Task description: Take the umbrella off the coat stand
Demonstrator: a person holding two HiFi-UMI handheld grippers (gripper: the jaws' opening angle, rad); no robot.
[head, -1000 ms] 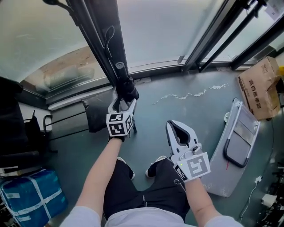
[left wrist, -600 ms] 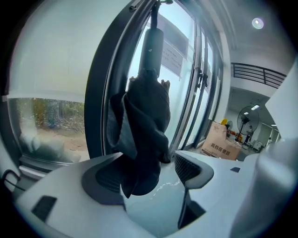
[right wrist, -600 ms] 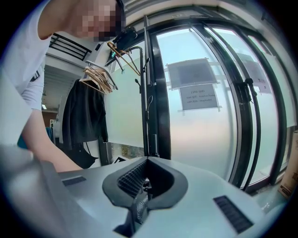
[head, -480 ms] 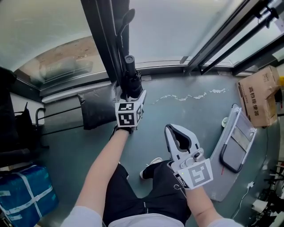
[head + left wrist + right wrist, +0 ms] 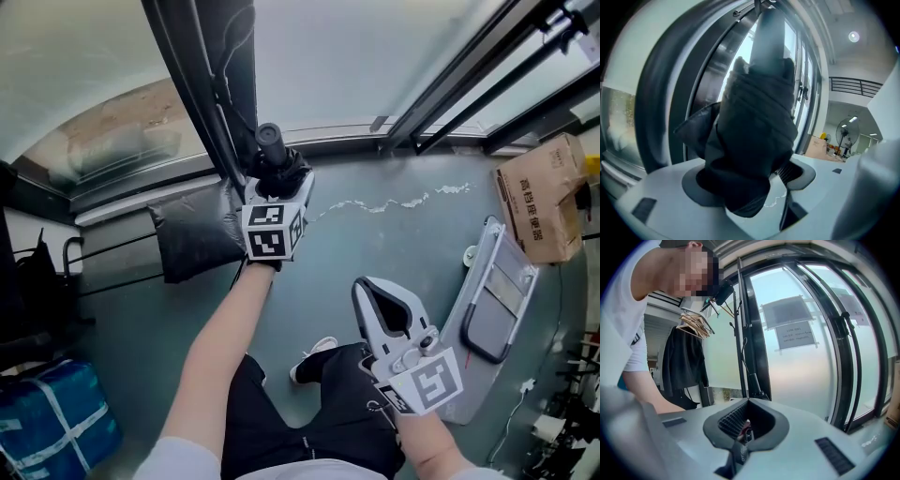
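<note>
A folded black umbrella [image 5: 273, 165] hangs upright against the dark frame by the glass, its round end pointing up. My left gripper [image 5: 274, 190] reaches forward and is shut on its bunched fabric. In the left gripper view the umbrella [image 5: 757, 126] fills the space between the widely spread jaws of the left gripper [image 5: 754, 180]. My right gripper [image 5: 373, 284] hovers lower right above the person's lap, shut with nothing held. The right gripper view shows the right gripper [image 5: 747, 404] with its tips meeting, and beyond it the thin black coat stand [image 5: 739, 329] with wooden hangers [image 5: 697, 320].
A black bag [image 5: 192, 239] rests on a low rack at the left. A blue wrapped bundle [image 5: 47, 422] lies lower left. A folded grey step stool [image 5: 497, 300] and a cardboard box [image 5: 544, 192] sit at the right. A dark coat [image 5: 686, 366] hangs left of the stand.
My left gripper has moved forward toward the glass and slightly right, with the umbrella still between its jaws. The right gripper has stayed nearly where it was.
</note>
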